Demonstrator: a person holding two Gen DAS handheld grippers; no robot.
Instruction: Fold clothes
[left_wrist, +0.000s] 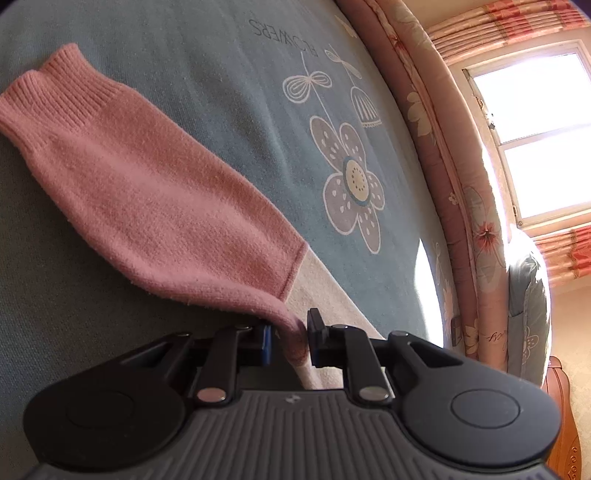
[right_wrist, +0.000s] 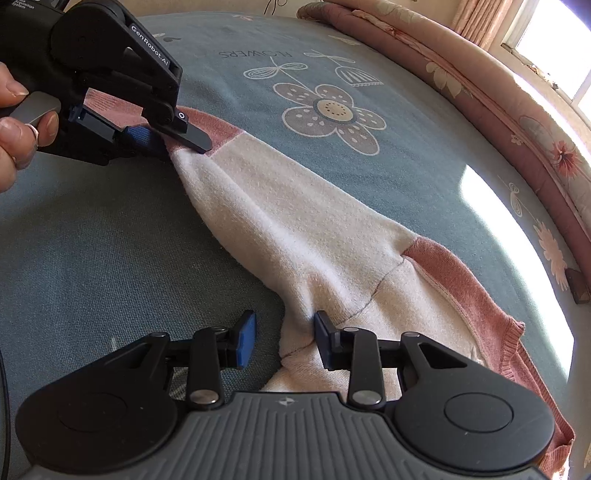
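I've got the sweater (right_wrist: 303, 236) lying across the blue flowered bedspread (right_wrist: 110, 251), cream in the body with pink panels, and one sleeve (left_wrist: 122, 177) stretched out away from it. My left gripper (left_wrist: 290, 338) is clenched on that sleeve: in the left wrist view a pinch of pink knit is squeezed between the two pads, and the rest of the sleeve runs off up and to the left, ribbed cuff (left_wrist: 55, 92) lying flat on the cover at the far end. In the right wrist view I see the same gripper from outside, a person's hand (right_wrist: 18, 122) on its trigger, biting right where pink meets cream.

My right gripper (right_wrist: 284, 339) is released, jaws standing apart. The right-hand pad sits against a ridge of cream fabric near a stitched seam; the left-hand pad is clear of it, over bare bedspread. Nothing is grasped there yet.

So I read this as the sleeve fold being set up, early in the job: one end pinned by the left, the right lining up on the shoulder area. The body is bunched rather than flat, so nothing looks folded.

Next I'd want the right jaws to straddle that ridge and close on one layer, not a thick wad. Then both hands can carry the sleeve over the body, with the cuff dragging along smoothly behind.
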